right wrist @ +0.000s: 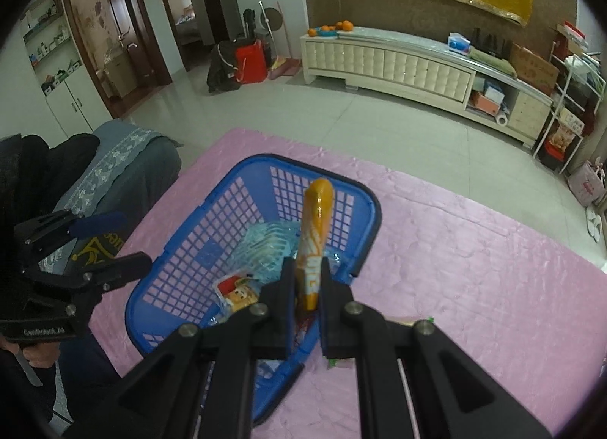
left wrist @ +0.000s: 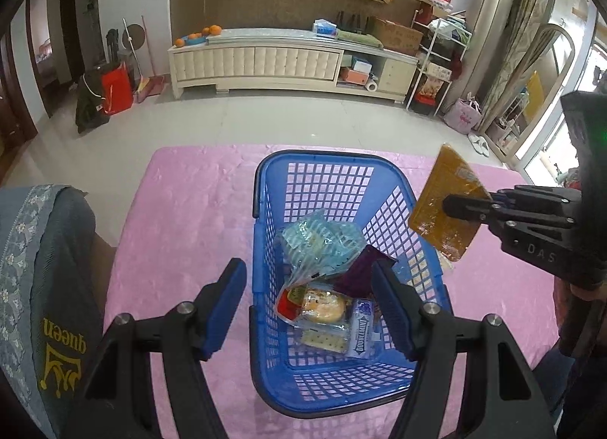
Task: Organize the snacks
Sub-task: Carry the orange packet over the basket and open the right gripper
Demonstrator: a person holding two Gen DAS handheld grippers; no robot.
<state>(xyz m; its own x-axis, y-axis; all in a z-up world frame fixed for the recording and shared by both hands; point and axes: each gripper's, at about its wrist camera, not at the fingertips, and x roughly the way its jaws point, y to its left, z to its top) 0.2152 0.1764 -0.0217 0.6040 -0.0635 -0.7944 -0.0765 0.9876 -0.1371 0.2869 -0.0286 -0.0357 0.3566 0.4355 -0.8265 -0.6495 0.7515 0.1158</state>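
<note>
A blue plastic basket (left wrist: 265, 188) stands on the pink tablecloth and holds several snack packets: a light blue striped bag (left wrist: 318, 242), a dark purple packet (left wrist: 360, 272), a bun packet (left wrist: 322, 306) and a cracker pack (left wrist: 330, 338). My left gripper (left wrist: 309, 310) is open and empty, just above the basket's near end. My right gripper (right wrist: 307, 279) is shut on an orange snack packet (right wrist: 316, 226) and holds it above the basket's right rim (right wrist: 373, 204). The orange packet (left wrist: 440, 219) and the right gripper (left wrist: 455, 206) also show in the left wrist view.
The pink cloth (left wrist: 182, 219) covers the table around the basket. A grey-blue cushion with "queen" on it (left wrist: 45, 287) lies at the table's left edge. A small packet (right wrist: 413, 321) lies on the cloth under my right gripper. A white cabinet (left wrist: 265, 60) stands across the floor.
</note>
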